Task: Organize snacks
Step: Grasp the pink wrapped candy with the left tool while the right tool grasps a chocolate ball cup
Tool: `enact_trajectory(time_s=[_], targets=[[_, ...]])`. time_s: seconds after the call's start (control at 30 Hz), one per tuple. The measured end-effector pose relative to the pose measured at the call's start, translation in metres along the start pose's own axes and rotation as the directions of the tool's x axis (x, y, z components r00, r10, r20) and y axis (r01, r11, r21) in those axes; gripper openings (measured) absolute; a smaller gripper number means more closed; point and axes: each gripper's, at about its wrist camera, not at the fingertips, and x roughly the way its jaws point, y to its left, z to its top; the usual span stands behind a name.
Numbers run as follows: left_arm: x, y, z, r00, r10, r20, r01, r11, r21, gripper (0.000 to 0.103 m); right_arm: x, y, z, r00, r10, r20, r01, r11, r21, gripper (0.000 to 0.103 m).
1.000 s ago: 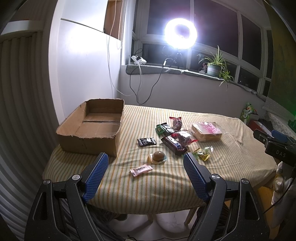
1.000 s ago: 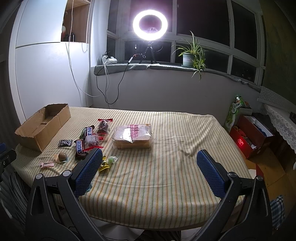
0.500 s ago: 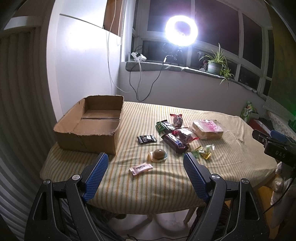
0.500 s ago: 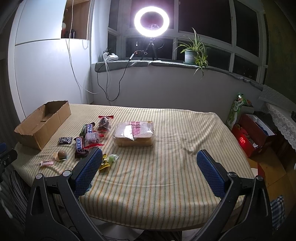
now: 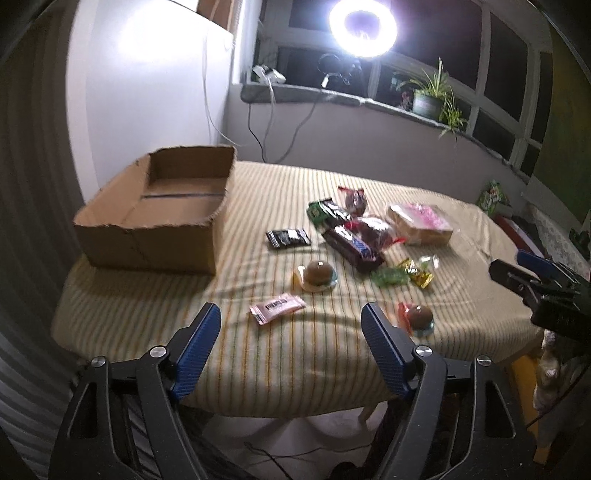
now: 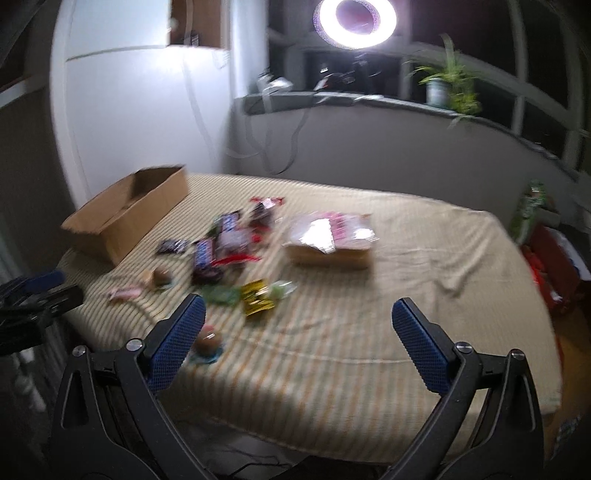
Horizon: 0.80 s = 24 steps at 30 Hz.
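An open, empty cardboard box (image 5: 159,214) sits at the table's left end; it also shows in the right wrist view (image 6: 125,218). Snacks lie spread on the striped tablecloth: a pink wrapper (image 5: 277,307), a brown bun in clear wrap (image 5: 317,275), a black packet (image 5: 289,238), a Snickers bar (image 5: 352,248), a bagged bread loaf (image 5: 419,223), gold and green candies (image 5: 404,273) and a second round snack (image 5: 417,317). My left gripper (image 5: 291,347) is open and empty at the near table edge, just short of the pink wrapper. My right gripper (image 6: 295,339) is open and empty over the near edge; its view is blurred.
A ring light (image 5: 364,27), cables and a potted plant (image 5: 430,99) stand on the windowsill behind the table. A white cabinet (image 5: 147,92) stands left of the box. Red boxes and a green bag (image 6: 532,210) sit on the floor to the right.
Both grippers have moved closer to the table and tilted down toward the snacks. The right one is moving fast and swinging left. Nothing has been picked up.
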Motion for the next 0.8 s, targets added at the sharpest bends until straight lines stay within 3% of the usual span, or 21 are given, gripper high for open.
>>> enact_trajectory(time_s=[0.07,0.3,0.43,0.57,0.8], targets=[[0.011,0.003,-0.001,0.999,-0.019,-0.028,0.019,1.000,-0.014,0.070,0.010,0.008,-0.004,0.997,0.060,-0.042,-0.061,0.998,-0.025,0.088],[0.038,0.014,-0.001,0.996,-0.025,-0.084,0.023,0.999,-0.026,0.065,0.040,0.038,-0.022,0.969,0.189,-0.156,-0.202,0.977,-0.073,0.074],[0.048,0.020,0.001,0.995,-0.018,-0.100,0.017,1.000,-0.008,0.062,0.055,0.048,-0.028,0.958,0.211,-0.194,-0.230,0.970,-0.084,0.071],[0.057,0.020,0.003,0.993,-0.016,-0.115,0.018,1.000,0.019,0.060,0.069,0.053,-0.031,0.947,0.220,-0.234,-0.244,0.967,-0.077,0.060],[0.073,0.020,0.005,0.992,-0.002,-0.124,0.009,0.998,0.054,0.056,0.077,0.058,-0.030,0.945,0.214,-0.247,-0.245,0.964,-0.103,0.058]])
